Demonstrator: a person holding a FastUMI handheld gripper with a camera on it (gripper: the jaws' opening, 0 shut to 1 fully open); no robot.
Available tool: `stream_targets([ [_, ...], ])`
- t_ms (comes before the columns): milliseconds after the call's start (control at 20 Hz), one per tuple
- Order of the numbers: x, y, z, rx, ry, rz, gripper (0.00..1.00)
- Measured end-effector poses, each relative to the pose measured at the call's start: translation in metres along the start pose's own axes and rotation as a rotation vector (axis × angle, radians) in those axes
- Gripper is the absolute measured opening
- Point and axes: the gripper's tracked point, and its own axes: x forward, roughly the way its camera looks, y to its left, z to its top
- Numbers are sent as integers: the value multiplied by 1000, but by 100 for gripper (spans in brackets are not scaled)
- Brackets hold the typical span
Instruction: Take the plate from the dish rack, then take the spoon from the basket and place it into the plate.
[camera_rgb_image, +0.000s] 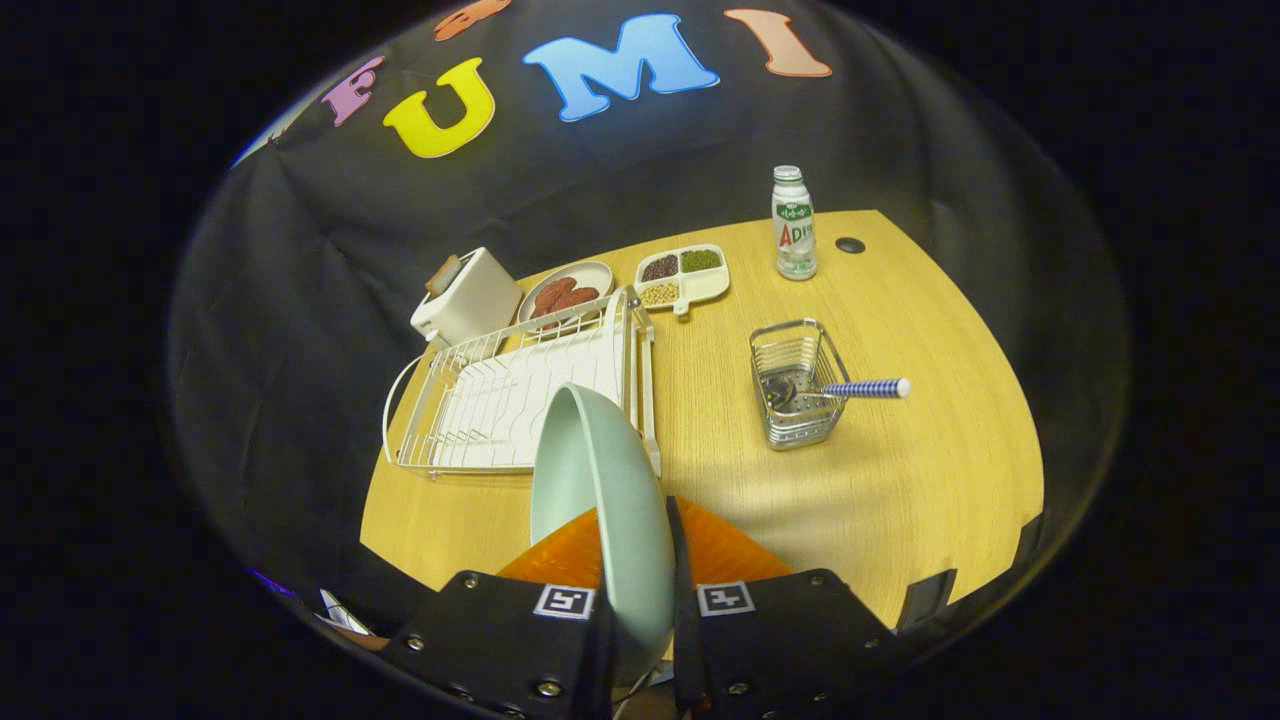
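Gripping the pale green plate (600, 500) on edge, the tongs (640, 600) have their 2 fingers closed nearly together, pressing on either face of the rim, so the plate stands upright between them and rises just ahead. Step 1 looks all but done: the plate seems clear of the white dish rack (520, 395), which lies beyond the fingers to the left. I judge the next move is to lay the plate flat on the bare wooden table (900, 500) ahead and let go. The spoon (850, 389) waits in the wire basket (795, 385), beyond the fingers to the right, its striped handle leaning out over the rim. Farther off stand a toaster (465, 297), a dish of sausages (566, 292), a divided tray (682, 276) and a bottle (794, 224); none blocks the way.
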Motion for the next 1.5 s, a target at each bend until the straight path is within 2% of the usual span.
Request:
stream_targets([
  [200,11,-23,-30,83,46,-10,23],
  [650,41,-45,-65,125,126,22,23],
  [850,54,-40,-74,113,147,81,23],
  [950,64,-45,-81,128,172,88,23],
  [1250,84,-47,-91,213,177,204,24],
  [1350,86,-58,-96,209,174,189,27],
  [1500,88,-77,-111,153,197,130,40],
])
